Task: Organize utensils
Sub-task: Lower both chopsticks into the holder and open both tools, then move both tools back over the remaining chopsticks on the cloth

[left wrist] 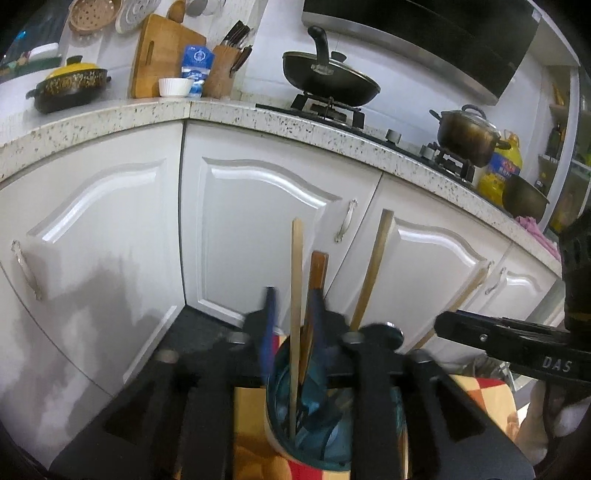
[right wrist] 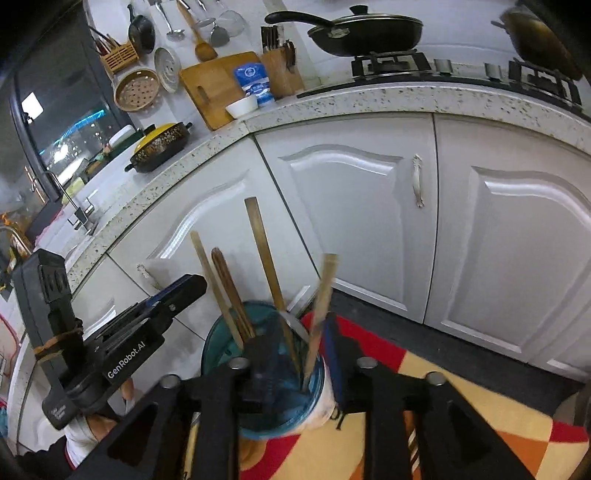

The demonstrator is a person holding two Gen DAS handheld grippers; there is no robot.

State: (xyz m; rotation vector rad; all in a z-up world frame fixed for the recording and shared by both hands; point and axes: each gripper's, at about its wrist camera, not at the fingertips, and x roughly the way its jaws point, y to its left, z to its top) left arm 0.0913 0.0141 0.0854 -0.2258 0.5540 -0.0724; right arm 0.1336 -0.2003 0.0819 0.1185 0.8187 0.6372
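Hovering over the utensil cup (right wrist: 266,373), both claws, left (left wrist: 291,332) and right (right wrist: 295,350), stand part-open around chopsticks (left wrist: 295,295), gripping nothing; release gently so sticks settle inside.

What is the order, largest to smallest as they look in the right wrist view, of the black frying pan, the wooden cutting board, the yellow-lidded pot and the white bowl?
1. black frying pan
2. wooden cutting board
3. yellow-lidded pot, close to the board, so unsure
4. white bowl
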